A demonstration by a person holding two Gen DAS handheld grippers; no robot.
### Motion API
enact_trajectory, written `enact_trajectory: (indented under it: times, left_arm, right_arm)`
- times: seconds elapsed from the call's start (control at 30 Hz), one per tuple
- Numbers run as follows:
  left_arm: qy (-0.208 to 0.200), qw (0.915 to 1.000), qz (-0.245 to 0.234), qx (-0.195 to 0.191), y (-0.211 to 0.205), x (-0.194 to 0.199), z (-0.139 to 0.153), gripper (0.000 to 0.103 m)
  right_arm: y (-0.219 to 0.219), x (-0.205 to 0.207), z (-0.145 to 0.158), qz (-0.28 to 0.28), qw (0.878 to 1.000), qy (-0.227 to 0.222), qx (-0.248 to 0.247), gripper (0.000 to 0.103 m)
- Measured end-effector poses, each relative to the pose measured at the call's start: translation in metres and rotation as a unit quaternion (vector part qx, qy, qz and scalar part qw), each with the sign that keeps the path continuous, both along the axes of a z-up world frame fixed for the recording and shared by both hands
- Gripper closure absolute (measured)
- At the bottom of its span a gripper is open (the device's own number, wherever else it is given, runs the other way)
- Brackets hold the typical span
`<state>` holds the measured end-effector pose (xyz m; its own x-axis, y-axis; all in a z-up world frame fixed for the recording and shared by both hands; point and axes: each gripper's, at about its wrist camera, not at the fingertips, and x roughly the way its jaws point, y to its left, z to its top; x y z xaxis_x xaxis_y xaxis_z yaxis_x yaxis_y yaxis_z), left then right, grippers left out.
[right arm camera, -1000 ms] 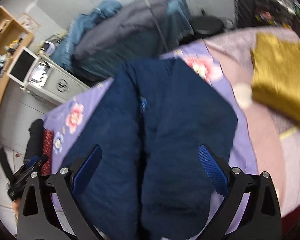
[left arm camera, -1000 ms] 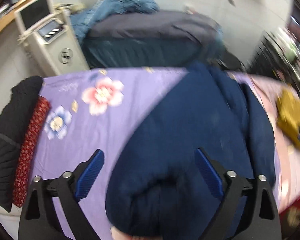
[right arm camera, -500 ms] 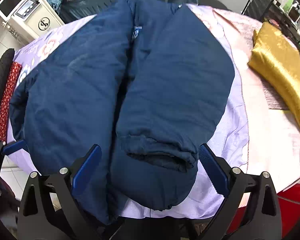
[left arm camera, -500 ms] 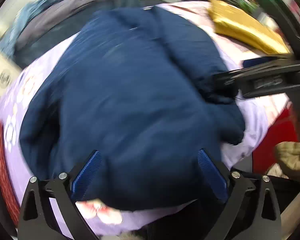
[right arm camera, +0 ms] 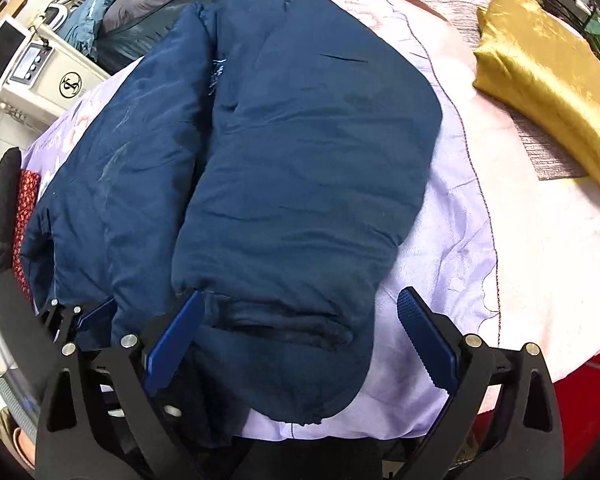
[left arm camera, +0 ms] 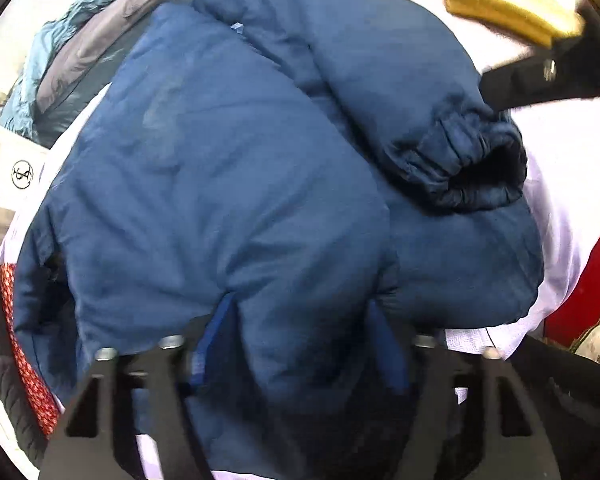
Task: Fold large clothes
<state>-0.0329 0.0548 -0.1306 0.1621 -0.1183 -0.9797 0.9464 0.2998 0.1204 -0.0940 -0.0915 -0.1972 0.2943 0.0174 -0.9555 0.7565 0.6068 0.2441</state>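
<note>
Left tool (left arm camera: 296,344) blue pads half buried in navy jacket (left arm camera: 228,184) folds

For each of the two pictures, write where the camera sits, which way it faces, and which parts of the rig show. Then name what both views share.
Left wrist: sits on the left claw, facing across the navy jacket toward the gold cloth; its own fingers press into the jacket's hem, and the right claw's arm shows at upper right.
Right wrist: sits on the right claw, open at the jacket's cuffed sleeve; the left claw shows at lower left.
Shared: jacket, gold cloth, lilac bedspread.
</note>
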Motion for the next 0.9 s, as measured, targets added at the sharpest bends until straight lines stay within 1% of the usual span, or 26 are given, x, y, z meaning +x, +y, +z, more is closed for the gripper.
enact_trajectory:
  times: [0.03,0.07,0.1,0.13,0.17,0.23,0.37,0.4,0.47,0.5,0.53,0.6,0.63,0.67,0.7,0.73,0.77,0.8,0.83,0.87,0.9]
  left_arm:
    - [0.009,0.9999,0.012,-0.005,0.005,0.007,0.004,0.063]
    - [0.018,0.9994,0.028,-0.01,0.009,0.016,0.009,0.075]
    - [0.034,0.9977,0.055,-0.019,0.016,0.03,0.016,0.085]
    - [0.036,0.9965,0.071,-0.025,0.02,0.039,0.022,0.09]
    - [0.025,0.9951,0.091,-0.03,0.027,0.052,0.031,0.092]
    - [-0.006,0.9921,0.117,-0.043,0.042,0.077,0.05,0.093]
    - [-0.073,0.9786,0.175,-0.08,0.072,0.144,0.104,0.094]
    - [-0.102,0.9739,0.185,-0.083,0.078,0.163,0.116,0.094]
    - [-0.178,0.9572,0.212,-0.082,0.09,0.219,0.145,0.094]
    - [-0.199,0.9497,0.227,-0.081,0.096,0.245,0.155,0.094]
    - [-0.211,0.9439,0.24,-0.082,0.097,0.265,0.161,0.094]
    - [-0.243,0.9264,0.276,-0.081,0.107,0.324,0.172,0.094]
    - [-0.248,0.9217,0.289,-0.074,0.106,0.346,0.173,0.094]
    - [-0.241,0.9182,0.309,-0.058,0.11,0.379,0.167,0.094]
    - [-0.234,0.915,0.325,-0.05,0.112,0.395,0.161,0.09]
    - [-0.229,0.906,0.355,-0.028,0.118,0.425,0.149,0.087]
    - [-0.218,0.8978,0.382,0.007,0.124,0.451,0.134,0.075]
    - [-0.21,0.8912,0.401,0.031,0.128,0.467,0.126,0.058]
    - [-0.21,0.8748,0.432,0.061,0.134,0.483,0.117,0.053]
    - [-0.211,0.8692,0.444,0.053,0.143,0.482,0.117,0.045]
    - [-0.206,0.8697,0.447,0.032,0.146,0.476,0.118,0.031]
  right_arm:
    - [-0.002,0.0,-0.002,0.0,1.0,0.0,0.001,0.007]
    - [-0.004,0.0,-0.002,0.0,1.0,-0.001,0.003,0.007]
    - [-0.005,0.001,-0.002,0.001,1.0,-0.002,0.003,0.007]
    - [-0.007,0.003,-0.002,0.004,1.0,-0.006,0.003,0.007]
    - [-0.008,0.005,0.0,0.008,1.0,-0.009,0.001,0.007]
    - [-0.006,0.011,0.004,0.025,1.0,-0.012,-0.008,0.007]
    - [0.0,0.024,0.002,0.058,0.998,-0.014,-0.009,0.007]
    - [0.002,0.026,0.002,0.064,0.998,-0.015,-0.009,0.007]
    - [0.006,0.034,0.001,0.081,0.997,-0.016,-0.01,0.007]
    - [0.009,0.037,0.001,0.089,0.996,-0.016,-0.012,0.007]
    - [0.012,0.039,0.002,0.098,0.995,-0.015,-0.015,0.007]
    - [0.016,0.041,0.003,0.109,0.994,-0.013,-0.021,0.007]
    - [0.018,0.041,0.003,0.115,0.993,-0.01,-0.026,0.007]
    - [0.02,0.041,0.003,0.116,0.993,-0.007,-0.028,0.007]
    - [0.021,0.039,0.003,0.116,0.993,-0.005,-0.03,0.007]
    - [0.021,0.038,0.002,0.115,0.993,-0.002,-0.03,0.007]
    - [0.021,0.034,0.001,0.111,0.993,0.001,-0.029,0.007]
    - [0.022,0.033,0.0,0.109,0.994,0.002,-0.029,0.007]
    - [0.022,0.029,0.0,0.105,0.994,0.007,-0.029,0.007]
    - [0.02,0.026,-0.002,0.102,0.994,0.009,-0.03,0.007]
    - [0.02,0.024,-0.002,0.099,0.995,0.011,-0.03,0.007]
